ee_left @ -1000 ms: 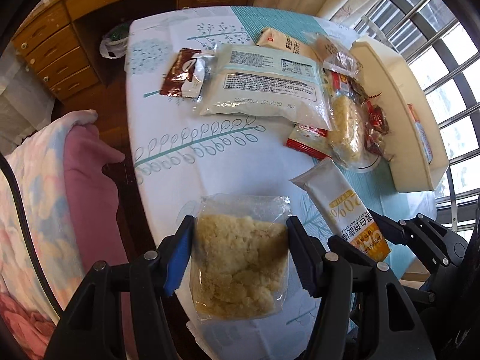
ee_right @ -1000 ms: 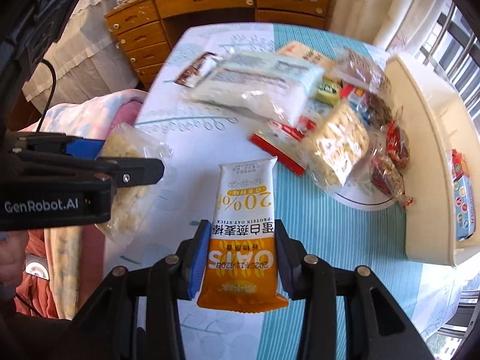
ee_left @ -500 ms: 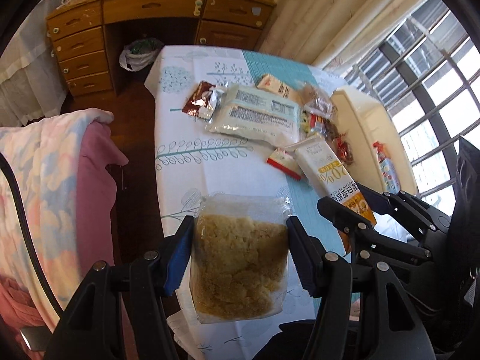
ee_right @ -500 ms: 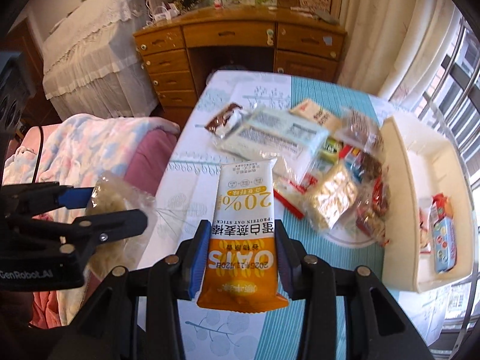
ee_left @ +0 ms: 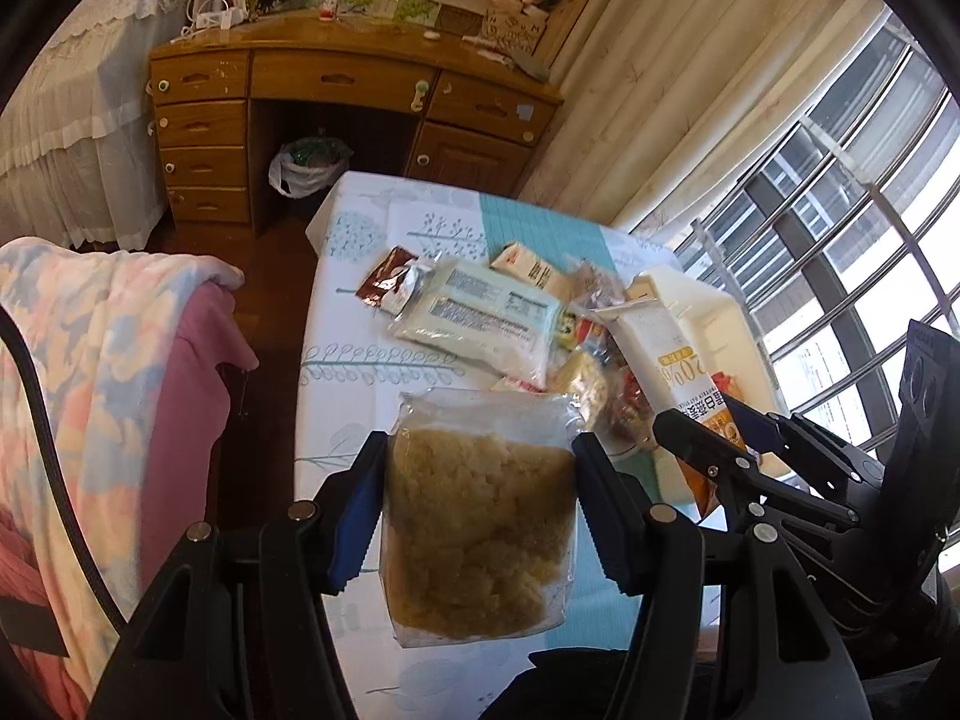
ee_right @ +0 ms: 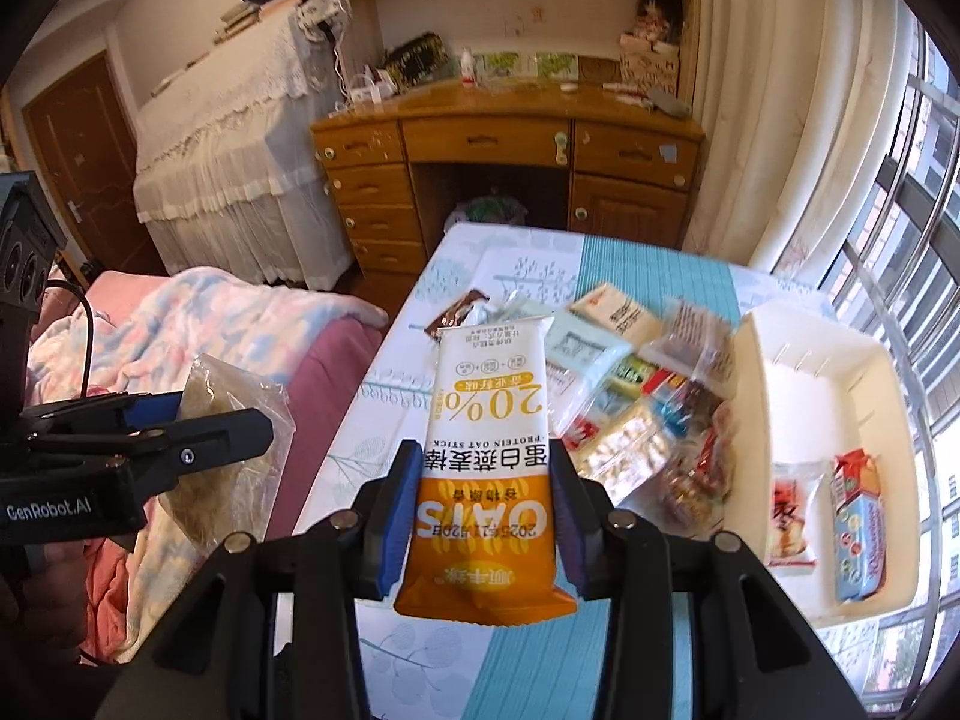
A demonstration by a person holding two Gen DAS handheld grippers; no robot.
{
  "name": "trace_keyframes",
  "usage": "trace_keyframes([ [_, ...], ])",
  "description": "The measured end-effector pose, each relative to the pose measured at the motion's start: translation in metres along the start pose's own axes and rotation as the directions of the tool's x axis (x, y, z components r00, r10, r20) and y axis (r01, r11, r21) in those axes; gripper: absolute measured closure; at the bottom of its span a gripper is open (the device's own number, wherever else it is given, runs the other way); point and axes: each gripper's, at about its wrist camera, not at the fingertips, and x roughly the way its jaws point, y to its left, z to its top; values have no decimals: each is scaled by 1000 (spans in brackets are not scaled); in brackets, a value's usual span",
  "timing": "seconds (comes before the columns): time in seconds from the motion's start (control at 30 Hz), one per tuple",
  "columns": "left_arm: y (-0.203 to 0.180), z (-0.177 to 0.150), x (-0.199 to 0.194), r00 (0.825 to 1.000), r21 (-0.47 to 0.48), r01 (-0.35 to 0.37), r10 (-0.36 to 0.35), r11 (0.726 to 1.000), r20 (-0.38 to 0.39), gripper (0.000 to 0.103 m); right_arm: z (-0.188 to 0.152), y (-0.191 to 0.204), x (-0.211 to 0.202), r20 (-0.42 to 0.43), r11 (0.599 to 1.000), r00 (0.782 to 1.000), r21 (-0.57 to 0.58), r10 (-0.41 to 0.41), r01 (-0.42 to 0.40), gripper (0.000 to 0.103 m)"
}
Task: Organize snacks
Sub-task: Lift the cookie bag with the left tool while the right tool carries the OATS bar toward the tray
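**Desk:** Left gripper (ee_left: 480, 504), both blue pads pressed to the sides of a clear bag of crumbly yellow snack (ee_left: 480, 534), holds it in the air above the near end of the table (ee_left: 360, 372). How does that one handle?

**Photographer:** Soft and light, by the look of it. The film bulges between the pads and the filling looks loose, so a hard squeeze would likely crush it. The grip sits across the full middle, where the contents give the pads something to bear on; the empty film at the top would probably slide out.

**Desk:** And the right gripper (ee_right: 480, 516)?

**Photographer:** Partly closed on the orange-and-white oat bar packet (ee_right: 489, 468), clamped at the lower half, the upper end standing free above the jaws. It seems stiffer and flat (glossy wrapper, so possibly slippery), and it holds its shape without drooping.

**Desk:** Where would they go?

**Photographer:** The cream bin (ee_right: 810, 360) stands at the window side of the table, just beside the loose pile of snacks (ee_right: 654, 420), with two packets already in it. Neither held item is over it yet.
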Motion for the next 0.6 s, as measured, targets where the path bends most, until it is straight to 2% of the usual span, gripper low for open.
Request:
trace_keyframes([
  [0.3,-68,5,-5,997,5,-1,0,1000,78,43,3,-55,-34,77,1000,997,-23,21,-19,62],
  [0.6,-142,6,18,993,21,26,-29,999,113,43,-1,-123,-57,136,999,991,-39,1,4,62],
])
